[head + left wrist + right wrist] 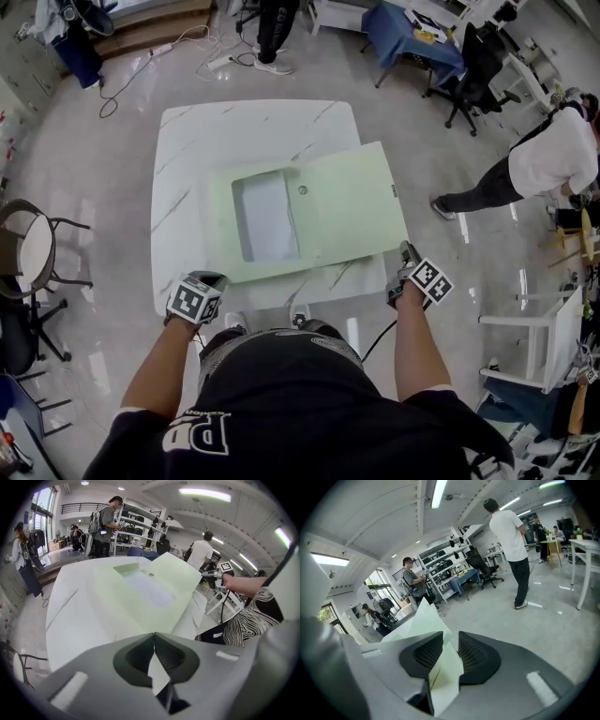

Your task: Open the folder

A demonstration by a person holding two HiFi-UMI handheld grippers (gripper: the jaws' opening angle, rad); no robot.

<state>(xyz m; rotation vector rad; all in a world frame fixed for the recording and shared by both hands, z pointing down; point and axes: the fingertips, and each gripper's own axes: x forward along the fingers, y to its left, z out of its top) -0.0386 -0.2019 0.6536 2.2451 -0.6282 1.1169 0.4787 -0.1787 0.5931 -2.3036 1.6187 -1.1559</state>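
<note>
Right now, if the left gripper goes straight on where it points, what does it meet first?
Probably the green folder just beyond the left gripper; the white table might come first, since depth is unclear.

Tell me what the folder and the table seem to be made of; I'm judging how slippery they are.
Folder: pale green, probably thin plastic or coated card. It looks matte, with a thin, sheet-like cover. Table: white top with grey veins, smooth with a soft sheen. It could be marble or a marble-look laminate; the look leaves that open.
</note>
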